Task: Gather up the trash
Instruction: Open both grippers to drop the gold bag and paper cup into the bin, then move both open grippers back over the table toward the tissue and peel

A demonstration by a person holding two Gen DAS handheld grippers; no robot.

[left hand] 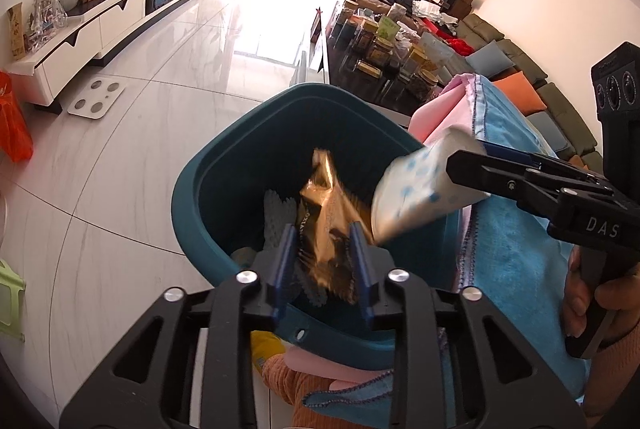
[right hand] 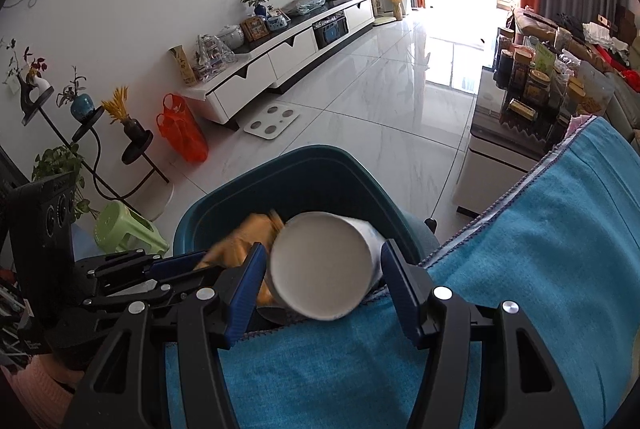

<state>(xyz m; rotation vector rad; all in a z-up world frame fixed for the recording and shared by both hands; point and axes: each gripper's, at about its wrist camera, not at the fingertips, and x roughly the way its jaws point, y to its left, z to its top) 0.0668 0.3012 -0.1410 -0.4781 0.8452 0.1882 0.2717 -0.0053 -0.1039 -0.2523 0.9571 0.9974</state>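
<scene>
A teal trash bin [left hand: 192, 189] stands on the floor right below both grippers; its rim [right hand: 240, 181] also shows in the right wrist view. My left gripper [left hand: 322, 241] hangs over the bin's mouth, open. A crumpled gold wrapper [left hand: 324, 225] sits loosely between its blue pads, blurred in the right wrist view [right hand: 248, 237]. My right gripper [right hand: 324, 249] is shut on a white paper cup with blue dots [right hand: 320, 265], base toward the camera. In the left wrist view the cup [left hand: 420, 185] tilts over the bin's right rim, held by the right gripper [left hand: 468, 165].
A white foam net [left hand: 276, 213] lies inside the bin. A blue towel [right hand: 520, 269] and pink cloth [left hand: 448, 101] lie to the bin's right. Beyond are a table crowded with jars [left hand: 380, 45], a floor scale [left hand: 96, 97], an orange bag [right hand: 180, 133] and a green stool [right hand: 124, 229].
</scene>
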